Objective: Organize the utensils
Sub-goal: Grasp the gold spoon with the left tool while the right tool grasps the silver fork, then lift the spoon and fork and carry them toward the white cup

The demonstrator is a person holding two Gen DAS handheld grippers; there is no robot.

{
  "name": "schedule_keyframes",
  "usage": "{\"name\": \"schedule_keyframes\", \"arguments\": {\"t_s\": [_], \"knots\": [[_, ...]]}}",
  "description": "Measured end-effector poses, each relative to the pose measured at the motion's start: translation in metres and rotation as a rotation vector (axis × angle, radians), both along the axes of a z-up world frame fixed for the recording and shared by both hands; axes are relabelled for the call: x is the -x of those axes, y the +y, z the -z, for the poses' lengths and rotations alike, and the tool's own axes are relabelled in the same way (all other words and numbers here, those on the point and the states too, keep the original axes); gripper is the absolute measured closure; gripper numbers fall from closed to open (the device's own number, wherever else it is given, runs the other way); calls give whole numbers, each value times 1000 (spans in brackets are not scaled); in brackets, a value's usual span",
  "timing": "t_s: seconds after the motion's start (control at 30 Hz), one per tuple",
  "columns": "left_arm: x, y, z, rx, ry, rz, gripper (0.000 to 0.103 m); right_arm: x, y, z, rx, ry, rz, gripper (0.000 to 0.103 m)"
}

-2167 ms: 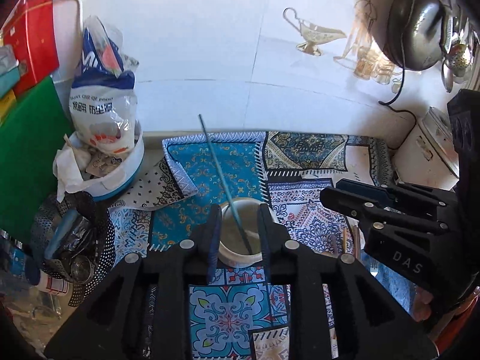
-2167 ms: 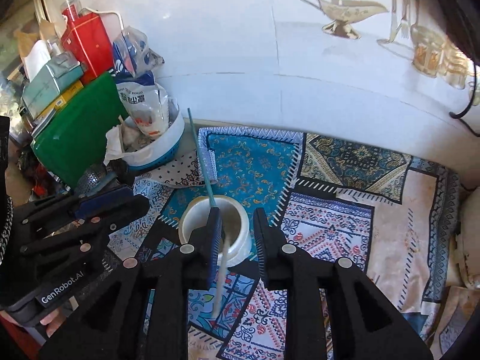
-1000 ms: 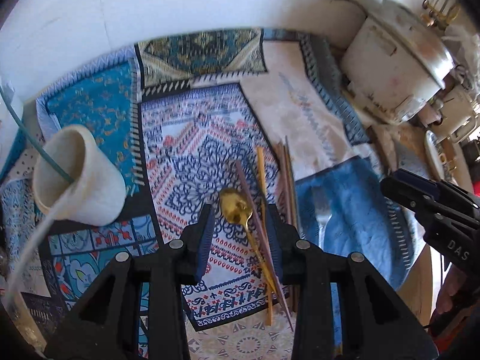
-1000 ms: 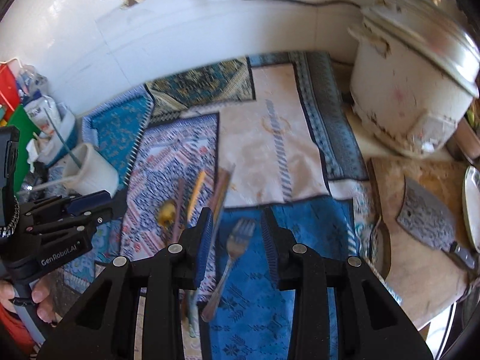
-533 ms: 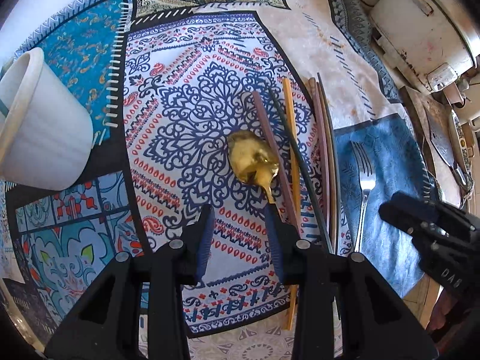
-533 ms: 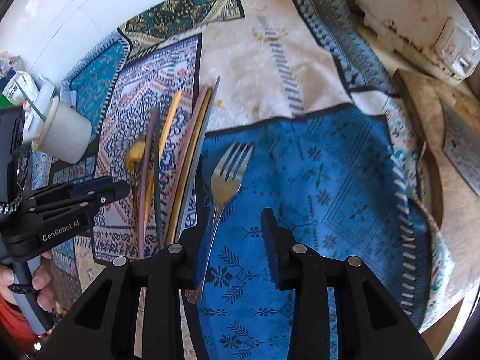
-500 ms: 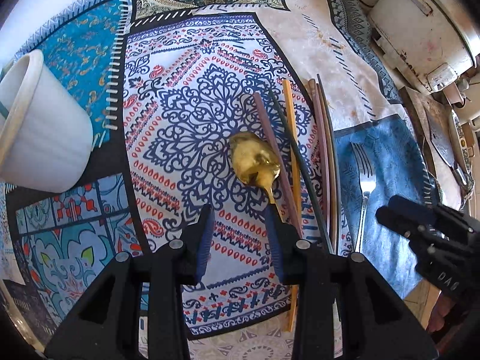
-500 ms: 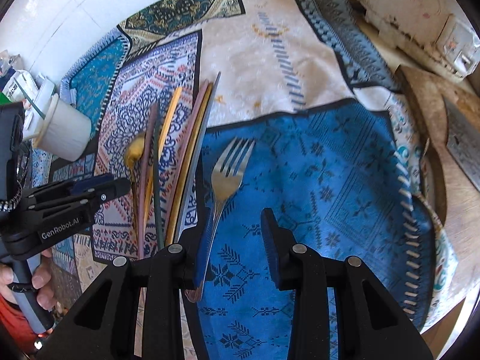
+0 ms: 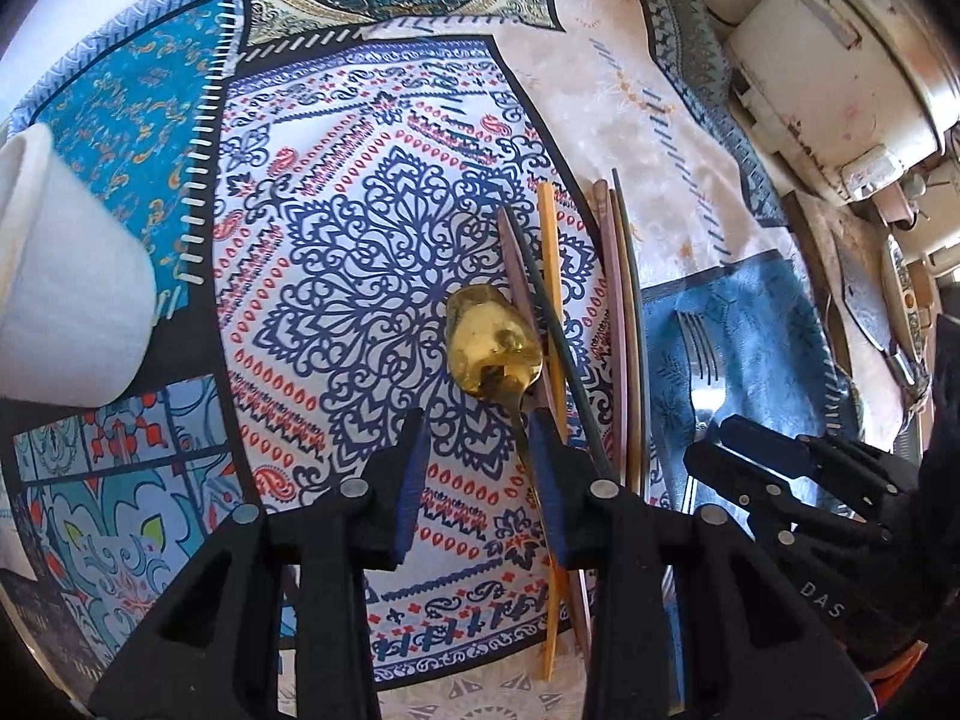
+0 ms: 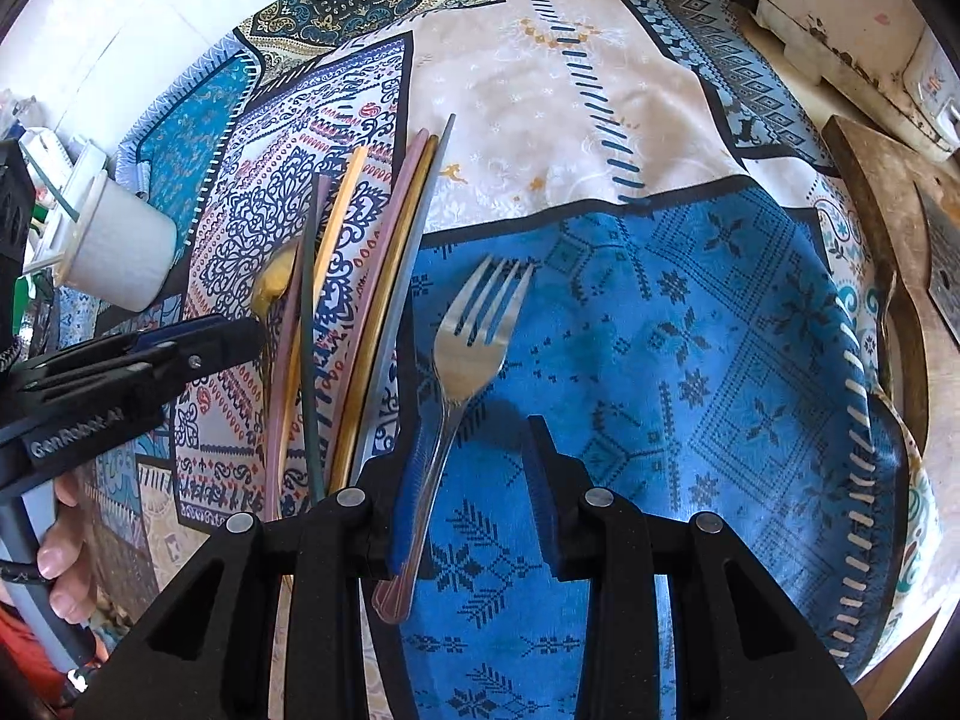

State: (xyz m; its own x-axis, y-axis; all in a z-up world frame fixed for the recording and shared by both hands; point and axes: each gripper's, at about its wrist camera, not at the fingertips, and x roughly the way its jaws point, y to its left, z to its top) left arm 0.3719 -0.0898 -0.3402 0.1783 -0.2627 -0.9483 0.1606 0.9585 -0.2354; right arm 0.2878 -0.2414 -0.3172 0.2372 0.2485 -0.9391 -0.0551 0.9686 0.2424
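Utensils [image 9: 618,324], patterned cloth [image 10: 690,324], white cup [image 9: 66,300]

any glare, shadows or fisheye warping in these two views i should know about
Left wrist view: hard sunlight puts a bright glare on the gold spoon's bowl, and the straight chopsticks bow outward near the fisheye edge. Right wrist view: the fork shines, the right gripper casts a dark shadow on the blue cloth, and the white cup looks tilted by distortion.

A home kitchen: a patchwork cloth [image 9: 384,252] covers the worktop, with a worn rice cooker [image 9: 840,90] and cutlery.
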Motion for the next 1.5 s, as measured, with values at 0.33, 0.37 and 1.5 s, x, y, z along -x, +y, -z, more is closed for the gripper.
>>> {"name": "schedule_keyframes", "arguments": {"t_s": [0.33,0.37,1.5], "knots": [[-6,-20,5,-61,-76,26,74,-9,2,0,-3,-49,24,73],[-6,-23,5,-72,-86,30,74,-12,5,0,8,-56,26,76],[11,4,-65,2,-253,-14,101,-13,-3,-56,-44,-188,122,101]]}}
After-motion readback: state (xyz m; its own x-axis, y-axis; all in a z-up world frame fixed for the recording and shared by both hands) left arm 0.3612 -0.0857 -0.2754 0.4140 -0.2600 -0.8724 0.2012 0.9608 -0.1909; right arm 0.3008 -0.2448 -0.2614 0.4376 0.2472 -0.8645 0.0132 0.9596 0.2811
